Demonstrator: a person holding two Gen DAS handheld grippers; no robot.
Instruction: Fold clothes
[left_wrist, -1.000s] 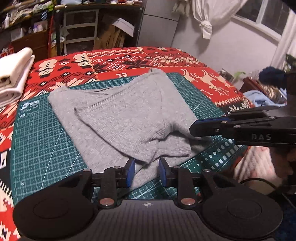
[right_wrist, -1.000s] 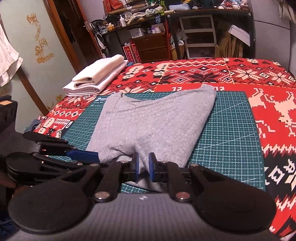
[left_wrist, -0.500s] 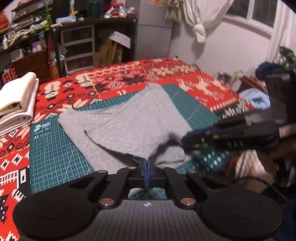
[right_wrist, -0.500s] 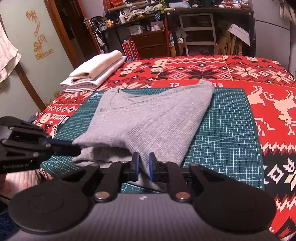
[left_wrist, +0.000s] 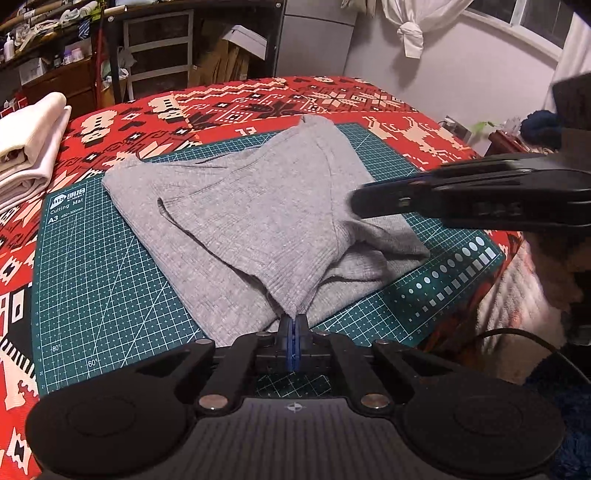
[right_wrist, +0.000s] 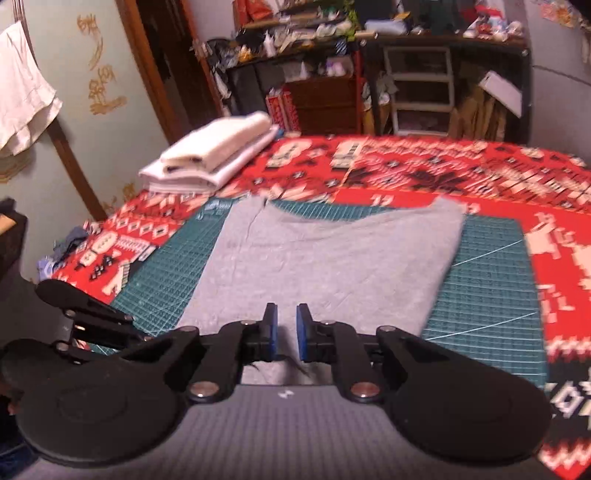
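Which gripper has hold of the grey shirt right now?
The left gripper: its blue pads are pressed together on a raised corner of the grey shirt. The right gripper has a clear gap between its pads, holding nothing.

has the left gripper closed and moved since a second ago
Yes. The left gripper, open then, is now shut on the grey garment, lifting its near edge off the green cutting mat.

I see a soft grey ribbed knit garment (left_wrist: 258, 221) on a matt green cutting mat (left_wrist: 92, 277), over a woven patterned blanket (left_wrist: 258, 99).
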